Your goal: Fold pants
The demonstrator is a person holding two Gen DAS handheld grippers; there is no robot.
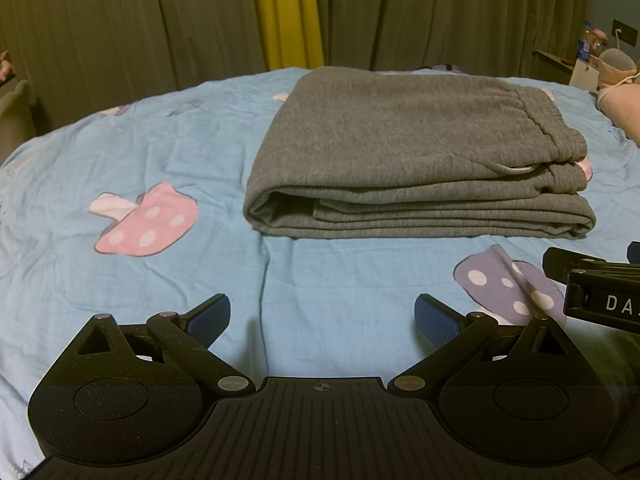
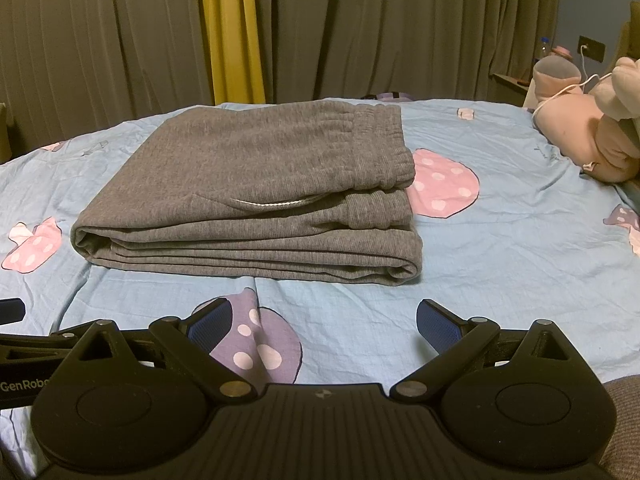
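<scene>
Left wrist view, nearest first: the black left gripper point(image 1: 322, 316) with blue ribbed pads stands spread wide and empty above the light-blue bedsheet printed with pink and purple mushrooms point(image 1: 120, 160). Beside it, at the right edge, part of the other black gripper shows. Beyond the fingertips, apart from them, lies the grey knit pants point(image 1: 416, 160), folded into a flat layered stack on the bed, elastic waistband to the right. Right wrist view shows the right gripper point(image 2: 324, 322) likewise spread and holding nothing, with the pants point(image 2: 256, 192) ahead. Farther back sit pale pink plush toys point(image 2: 580, 136) and grey-green curtains with a yellow strip point(image 2: 232, 32).
</scene>
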